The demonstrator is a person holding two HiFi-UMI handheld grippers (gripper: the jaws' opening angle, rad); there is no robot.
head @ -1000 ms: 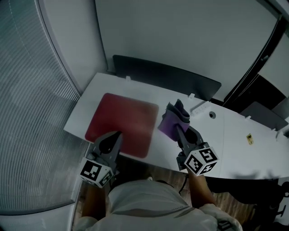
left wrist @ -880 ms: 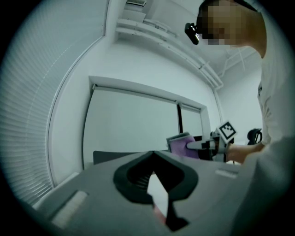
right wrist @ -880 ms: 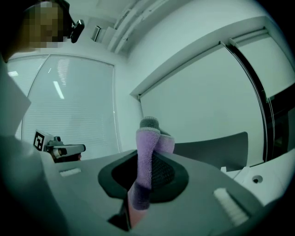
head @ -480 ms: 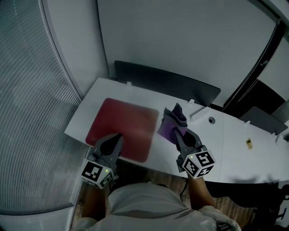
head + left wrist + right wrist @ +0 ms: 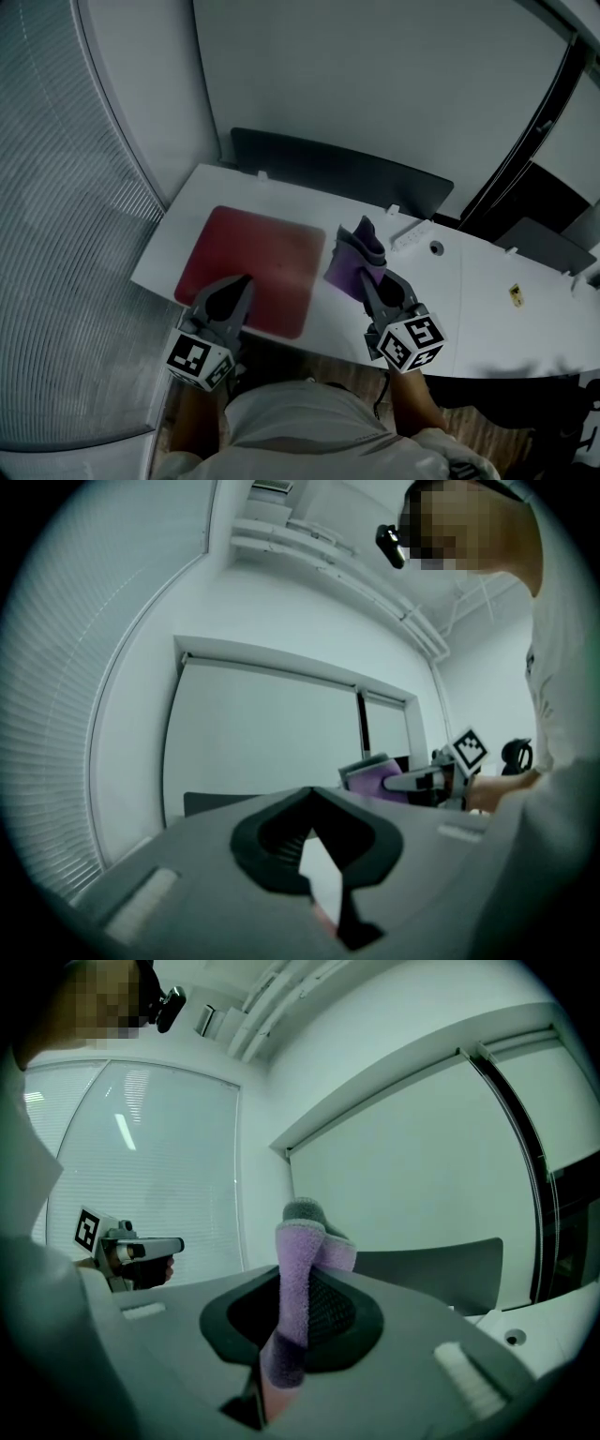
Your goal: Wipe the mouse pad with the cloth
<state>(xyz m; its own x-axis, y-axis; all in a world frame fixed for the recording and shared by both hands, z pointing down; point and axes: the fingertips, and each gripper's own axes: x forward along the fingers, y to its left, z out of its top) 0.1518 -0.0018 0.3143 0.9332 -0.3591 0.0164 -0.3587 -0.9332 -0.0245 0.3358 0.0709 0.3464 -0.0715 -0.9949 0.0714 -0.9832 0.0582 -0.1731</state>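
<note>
Step in hand: bringing the cloth to the pad; wiping not yet begun. The right hand-held gripper (image 5: 373,278) is clamped on the purple cloth (image 5: 354,258), and the right gripper view shows a fold of it pinched between the jaws and standing up past them. The cloth sits over the white counter (image 5: 487,305) just beside the right edge of the red mouse pad (image 5: 253,262), not on it; whether it touches the counter cannot be told. The mouse pad lies flat toward the counter's left end, its near edge close to the counter's near edge. The left hand-held gripper (image 5: 242,283) is empty, its jaws brought together at the tips, and hangs over the pad's near edge; contact with the pad cannot be made out. Judgement on the next move: the right hand-held gripper has to carry the cloth left across the pad's right edge, lower it until the fabric bears on the surface, then sweep; the left one could press a near corner so the pad does not slide. Against the frames from a second and half a second ago: almost no change, as the cloth keeps its place off the pad's right edge, the left hand-held gripper stays at the near edge, and only the camera's framing has shifted slightly
</note>
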